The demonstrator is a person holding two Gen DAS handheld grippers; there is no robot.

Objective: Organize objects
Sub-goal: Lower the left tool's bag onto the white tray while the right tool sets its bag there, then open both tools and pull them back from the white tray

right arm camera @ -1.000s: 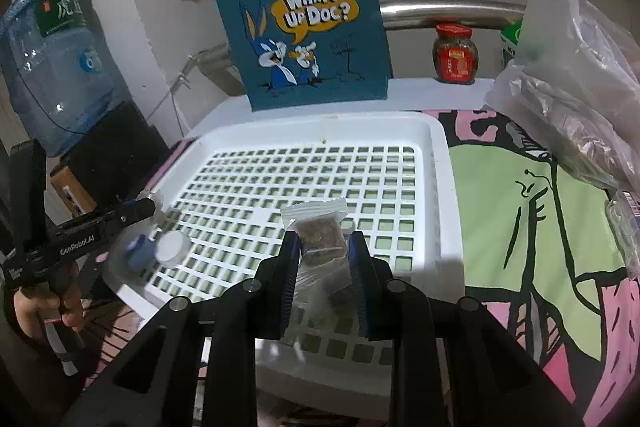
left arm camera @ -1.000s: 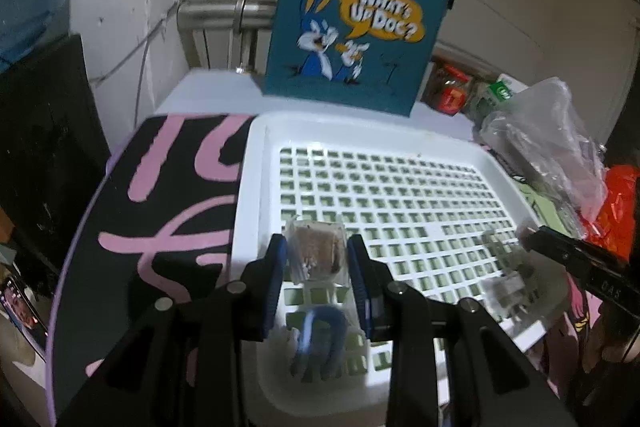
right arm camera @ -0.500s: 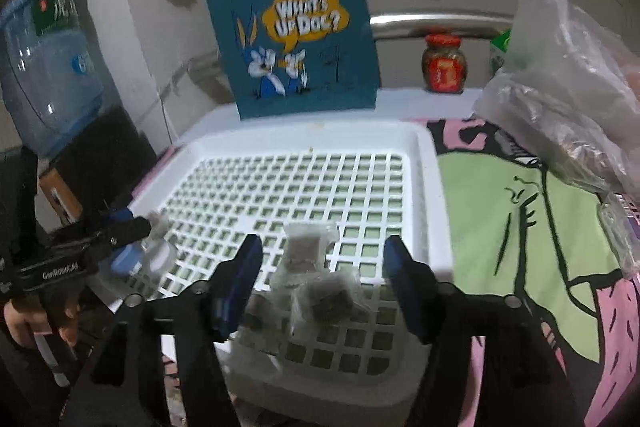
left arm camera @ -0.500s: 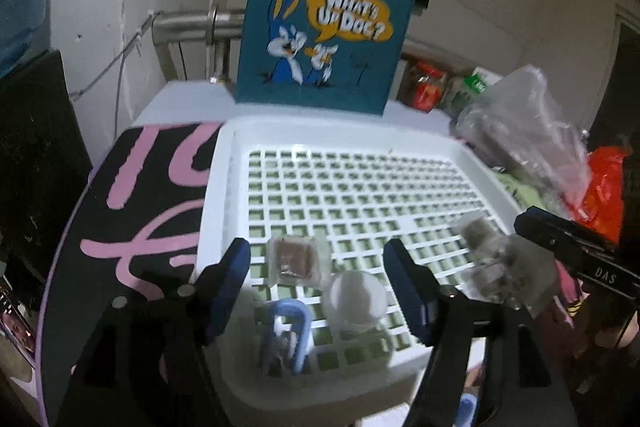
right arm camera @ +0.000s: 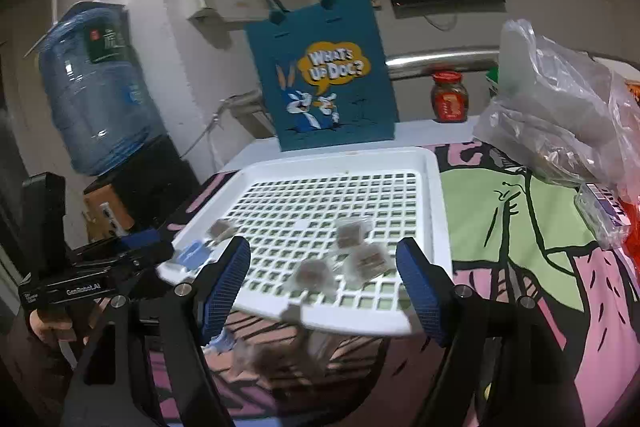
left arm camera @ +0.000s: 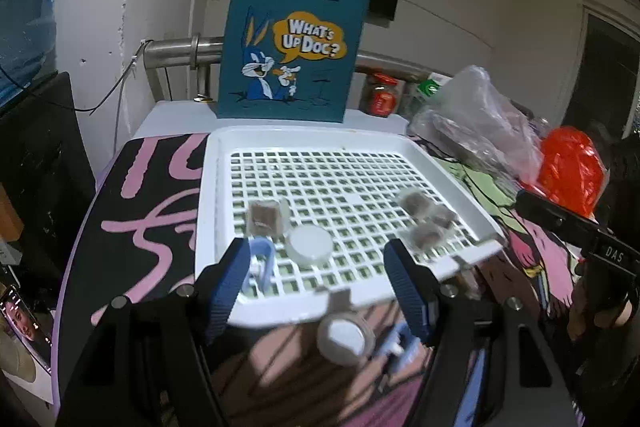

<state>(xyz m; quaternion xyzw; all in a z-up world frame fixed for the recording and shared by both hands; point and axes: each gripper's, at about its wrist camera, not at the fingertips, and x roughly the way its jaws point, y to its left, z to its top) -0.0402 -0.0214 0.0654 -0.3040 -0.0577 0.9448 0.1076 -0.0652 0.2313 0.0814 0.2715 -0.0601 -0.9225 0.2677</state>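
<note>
While both grippers hang wide open with nothing between their fingers, the left gripper point(left arm camera: 320, 279) and right gripper point(right arm camera: 326, 285) each sit just off the near edge of the white grid tray point(left arm camera: 312, 139).

Count on the tray, left wrist view: one clear snack packet point(left arm camera: 266, 217) at near left, one round white lid point(left arm camera: 310, 246) just beside it, one blue clip point(left arm camera: 262, 261) at the near-left edge, partly behind the left finger. Three more snack packets point(left arm camera: 426, 219) cluster at near right, touching or overlapping; blurred, so edges are unclear. Four packets in total on the tray.

Right wrist view agrees: three packets point(right arm camera: 352, 259) grouped in front of the right gripper, one single packet point(right arm camera: 222, 229) towards the left edge, the blue clip point(right arm camera: 192, 253) near the corner.

Below the tray's near edge, on the patterned tablecloth point(left arm camera: 140, 211): one white round container point(left arm camera: 346, 339) and one blue item point(left arm camera: 398, 345), blurred. Right view shows some blurred packets point(right arm camera: 272, 357) down there too; number cannot be told.

Behind the tray: one teal tote bag point(right arm camera: 324, 87) upright, one red-lidded jar point(right arm camera: 449, 97), one clear plastic bag point(right arm camera: 560, 123), one orange bag point(left arm camera: 570, 173), one water jug point(right arm camera: 94, 87).
</note>
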